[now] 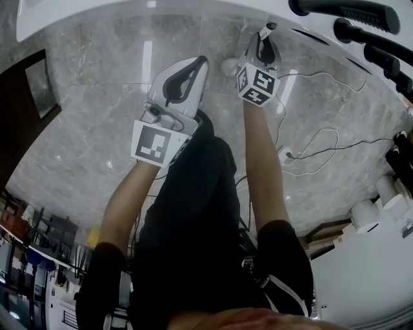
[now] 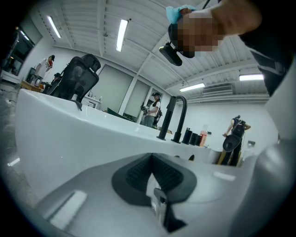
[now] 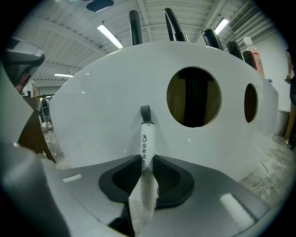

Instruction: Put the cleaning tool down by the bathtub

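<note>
**Jaws of right gripper (image 3: 147, 162) clamping slim white plastic cleaning-tool handle (image 3: 146, 139)**

Pressing both dark ribbed pads (image 3: 169, 178) against handle sides. Pointing its dark hanging-loop end toward glossy white bathtub wall (image 3: 106, 92) with round openings; near, contact not discernible. Hovering above grey marble floor (image 1: 97, 97). Showing left gripper (image 2: 151, 159) jaws closed together, gripping nothing, facing bathtub rim.

The grey marbled tile floor (image 1: 90, 103) carries the white bathtub (image 1: 97, 16) along its far edge. Thin cables (image 1: 322, 131) lie in loose loops on the floor at the right.
</note>
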`<state>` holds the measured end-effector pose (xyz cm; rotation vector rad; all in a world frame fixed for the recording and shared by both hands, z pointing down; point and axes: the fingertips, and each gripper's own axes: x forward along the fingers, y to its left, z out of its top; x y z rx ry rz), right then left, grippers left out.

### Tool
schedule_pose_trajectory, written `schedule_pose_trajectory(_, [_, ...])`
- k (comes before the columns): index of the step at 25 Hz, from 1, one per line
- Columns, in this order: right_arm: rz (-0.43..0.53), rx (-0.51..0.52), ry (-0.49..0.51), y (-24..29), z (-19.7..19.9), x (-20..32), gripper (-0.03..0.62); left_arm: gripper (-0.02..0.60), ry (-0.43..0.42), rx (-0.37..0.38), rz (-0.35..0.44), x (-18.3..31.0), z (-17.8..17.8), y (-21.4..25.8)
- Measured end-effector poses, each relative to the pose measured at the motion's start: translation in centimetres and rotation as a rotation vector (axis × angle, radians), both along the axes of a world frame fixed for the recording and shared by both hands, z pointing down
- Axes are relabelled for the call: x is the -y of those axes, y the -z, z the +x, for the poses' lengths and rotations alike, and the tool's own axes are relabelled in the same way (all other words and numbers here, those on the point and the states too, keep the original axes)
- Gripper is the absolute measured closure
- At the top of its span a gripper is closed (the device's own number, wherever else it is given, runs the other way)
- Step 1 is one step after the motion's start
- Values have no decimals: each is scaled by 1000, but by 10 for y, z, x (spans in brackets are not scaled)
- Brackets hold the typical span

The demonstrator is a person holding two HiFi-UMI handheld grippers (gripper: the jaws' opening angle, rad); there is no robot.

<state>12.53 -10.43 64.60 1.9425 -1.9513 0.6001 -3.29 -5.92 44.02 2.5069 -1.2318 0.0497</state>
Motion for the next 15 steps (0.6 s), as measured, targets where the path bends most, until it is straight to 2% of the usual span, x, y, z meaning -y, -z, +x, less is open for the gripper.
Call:
schedule_pose_trajectory(5, [-3,-14,3,-1,0,-1,508,573,-8,14,-31,1,3,-3])
schedule_pose_trajectory(15, [-17,-8,-6,3,-1,-2,505,574,-2,18,-43,-1,-2,2])
